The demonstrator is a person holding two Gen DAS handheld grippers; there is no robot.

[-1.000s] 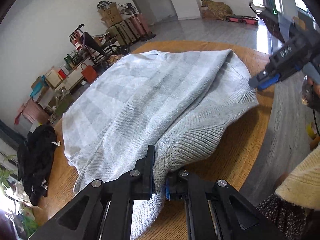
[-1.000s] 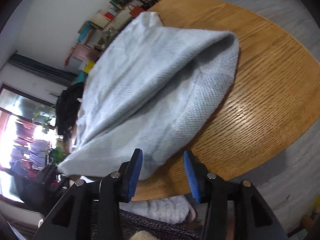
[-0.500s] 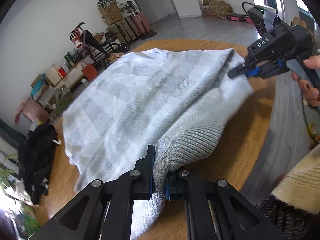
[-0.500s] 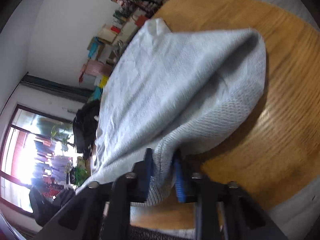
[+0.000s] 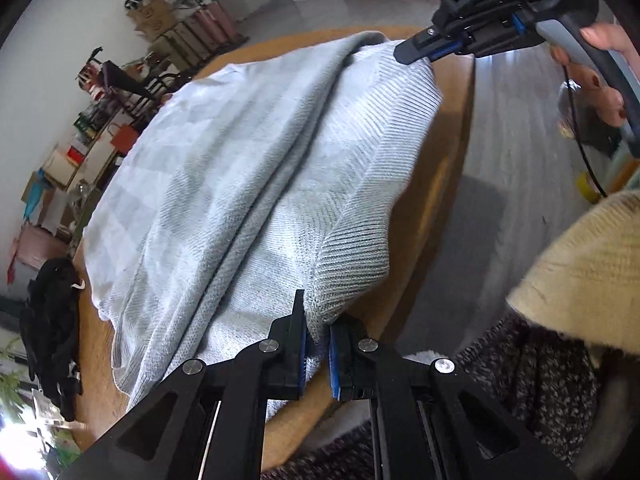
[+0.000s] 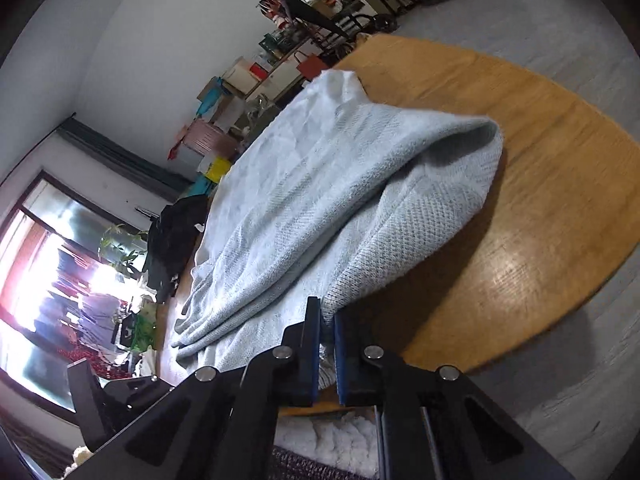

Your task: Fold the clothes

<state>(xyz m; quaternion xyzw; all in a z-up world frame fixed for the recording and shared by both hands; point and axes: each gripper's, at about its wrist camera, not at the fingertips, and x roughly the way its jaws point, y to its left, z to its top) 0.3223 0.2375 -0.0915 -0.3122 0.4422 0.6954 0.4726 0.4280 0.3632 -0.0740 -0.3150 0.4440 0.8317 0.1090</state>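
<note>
On the round wooden surface (image 5: 448, 160), both tools, left (image 5: 318, 344) and right (image 6: 327, 340), are gripping the grey sweater (image 5: 240, 168); boxes (image 5: 154, 12) are lining the wall.

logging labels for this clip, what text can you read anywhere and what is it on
"DAS": white letters on the black body of the right tool, seen from the left wrist.
Cardboard boxes by the far wall carry dark print, too small and blurred to read.
Nothing else is legible in either view.
</note>
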